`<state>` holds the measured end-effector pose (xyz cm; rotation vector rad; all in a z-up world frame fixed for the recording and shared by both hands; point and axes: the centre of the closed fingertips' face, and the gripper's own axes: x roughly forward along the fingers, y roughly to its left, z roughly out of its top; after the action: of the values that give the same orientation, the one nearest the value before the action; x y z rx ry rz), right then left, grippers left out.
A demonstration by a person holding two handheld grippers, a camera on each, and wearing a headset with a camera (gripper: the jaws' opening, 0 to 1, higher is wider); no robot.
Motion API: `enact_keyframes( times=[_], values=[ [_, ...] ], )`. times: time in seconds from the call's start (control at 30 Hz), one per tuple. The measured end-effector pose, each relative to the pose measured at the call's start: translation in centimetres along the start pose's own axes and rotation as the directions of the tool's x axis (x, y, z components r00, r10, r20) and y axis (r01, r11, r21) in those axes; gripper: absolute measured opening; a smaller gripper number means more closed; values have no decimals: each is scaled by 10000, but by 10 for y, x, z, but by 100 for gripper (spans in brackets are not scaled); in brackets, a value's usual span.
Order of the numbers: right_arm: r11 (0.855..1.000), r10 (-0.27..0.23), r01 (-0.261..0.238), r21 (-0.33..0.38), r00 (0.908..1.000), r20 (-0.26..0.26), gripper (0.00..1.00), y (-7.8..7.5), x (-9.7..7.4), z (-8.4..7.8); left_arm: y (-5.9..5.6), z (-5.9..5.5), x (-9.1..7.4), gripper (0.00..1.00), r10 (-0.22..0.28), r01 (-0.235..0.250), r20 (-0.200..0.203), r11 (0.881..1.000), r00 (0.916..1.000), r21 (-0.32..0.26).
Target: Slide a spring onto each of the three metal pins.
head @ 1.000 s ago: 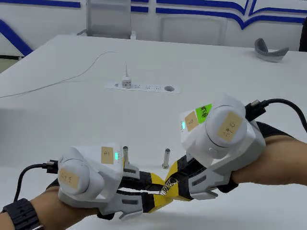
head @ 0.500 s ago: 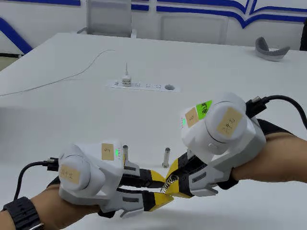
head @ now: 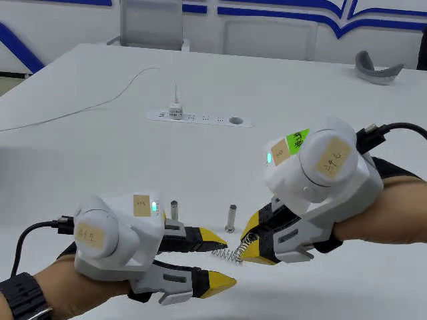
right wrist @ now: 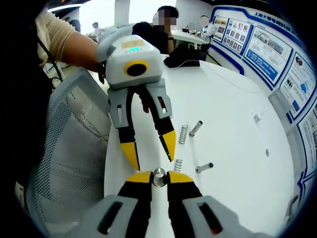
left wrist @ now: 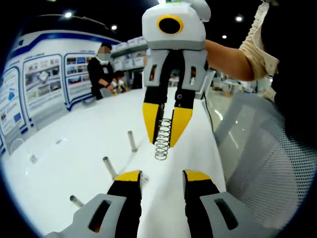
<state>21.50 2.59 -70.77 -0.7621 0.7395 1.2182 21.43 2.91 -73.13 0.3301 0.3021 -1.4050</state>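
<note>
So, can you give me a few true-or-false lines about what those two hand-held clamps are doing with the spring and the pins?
1. The right gripper holds a spring between its jaws. True.
2. The left gripper grips that spring too. False: its jaws stand open, off the spring.
3. Three metal pins stand upright on the table. True.
4. Every pin already wears a spring. False: the pins are bare.
5. A power strip lies farther back on the table. True.
</note>
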Motion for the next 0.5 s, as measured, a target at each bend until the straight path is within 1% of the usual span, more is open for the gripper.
enact_keyframes(
  times=[0.23, 0.5],
  values=[
    [9997, -194, 195, 174, 9998, -73, 12, -8, -6, -6, 6, -5, -8, 38, 289, -289, 19, 9992, 9996, -283],
    [9985, -400, 405, 366, 9991, -145, 13, -16, -13, -12, 14, -11, -18, 45, 768, -764, 37, 9951, 9970, -625]
  ],
)
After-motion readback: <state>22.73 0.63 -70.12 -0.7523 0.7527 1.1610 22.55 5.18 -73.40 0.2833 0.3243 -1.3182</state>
